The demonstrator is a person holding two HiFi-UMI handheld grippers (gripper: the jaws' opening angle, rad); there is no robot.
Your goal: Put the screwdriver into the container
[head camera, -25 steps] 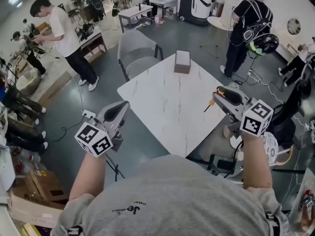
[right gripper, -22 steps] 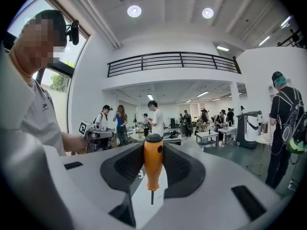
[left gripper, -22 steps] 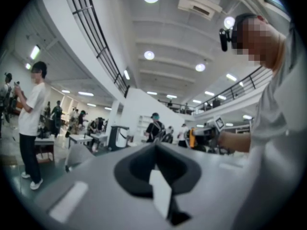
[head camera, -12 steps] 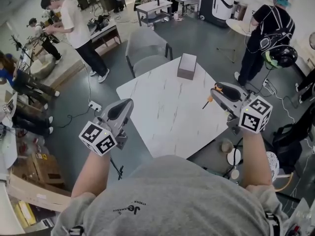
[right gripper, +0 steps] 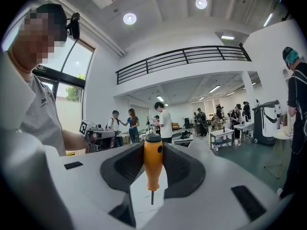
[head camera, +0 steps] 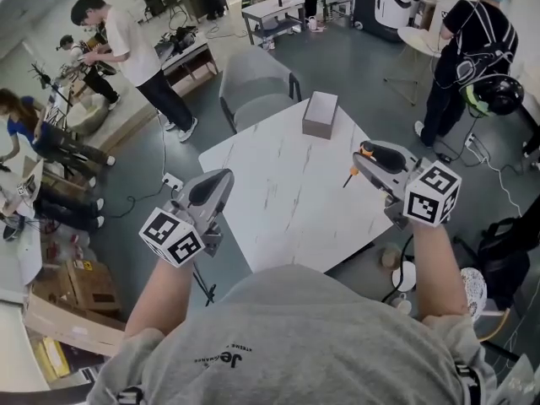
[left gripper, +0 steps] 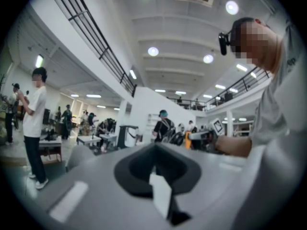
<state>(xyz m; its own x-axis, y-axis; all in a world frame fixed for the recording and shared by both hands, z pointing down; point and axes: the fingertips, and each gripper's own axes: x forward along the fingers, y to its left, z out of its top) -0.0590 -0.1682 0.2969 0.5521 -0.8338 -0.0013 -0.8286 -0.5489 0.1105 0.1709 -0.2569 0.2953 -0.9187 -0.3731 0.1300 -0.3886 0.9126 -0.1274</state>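
Observation:
The screwdriver point(head camera: 353, 174) has an orange handle and a short dark shaft. My right gripper point(head camera: 361, 160) is shut on the handle and holds it over the right edge of the white marble table point(head camera: 287, 201). In the right gripper view the screwdriver point(right gripper: 153, 164) stands upright between the dark pads of the right gripper point(right gripper: 153, 150), shaft pointing down. The container point(head camera: 321, 114), a grey rectangular box, sits at the table's far edge, well beyond the screwdriver. My left gripper point(head camera: 215, 184) hangs off the table's left edge, jaws together and holding nothing; the left gripper view shows the same left gripper point(left gripper: 156, 162).
A grey chair point(head camera: 253, 87) stands behind the table's far left corner. One person point(head camera: 468, 49) stands at the far right, others at the far left. Cables run across the floor, and cardboard boxes point(head camera: 72, 289) lie at the lower left.
The head view has shifted a little. My right gripper has edged slightly inward over the table with the screwdriver still in it. The left gripper is nearly where it was.

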